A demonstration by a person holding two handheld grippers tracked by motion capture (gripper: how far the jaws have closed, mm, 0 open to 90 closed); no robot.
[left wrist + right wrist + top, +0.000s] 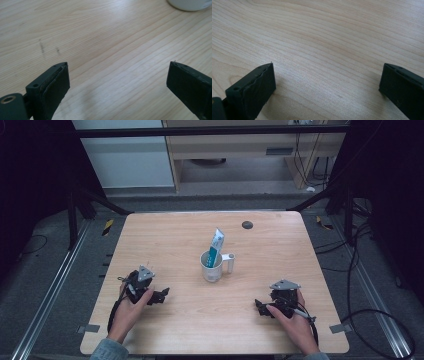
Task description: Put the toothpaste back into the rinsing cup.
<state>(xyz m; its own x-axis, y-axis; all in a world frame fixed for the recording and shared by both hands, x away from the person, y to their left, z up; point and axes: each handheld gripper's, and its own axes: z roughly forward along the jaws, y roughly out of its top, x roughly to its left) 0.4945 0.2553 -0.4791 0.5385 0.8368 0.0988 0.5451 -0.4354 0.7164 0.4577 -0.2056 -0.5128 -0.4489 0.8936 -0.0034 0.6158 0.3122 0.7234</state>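
A white mug [212, 266] stands upright near the middle of the wooden table [170, 240], its handle to the right, with a blue-and-white tube [216, 248] leaning out of it. My left gripper [161, 295] rests low at the front left, held by a hand, open with bare wood between its jaws [117, 80]. The mug's base [190, 4] shows at the top right of the left gripper view. My right gripper [260, 308] sits at the front right, also open over bare wood [327, 82]. Both are a hand's width from the mug.
A small dark round spot [247, 225] lies near the table's far edge. Black frame bars and cables run along both sides of the table, and tape tabs mark its front corners. Faint dark marks [42, 47] streak the wood.
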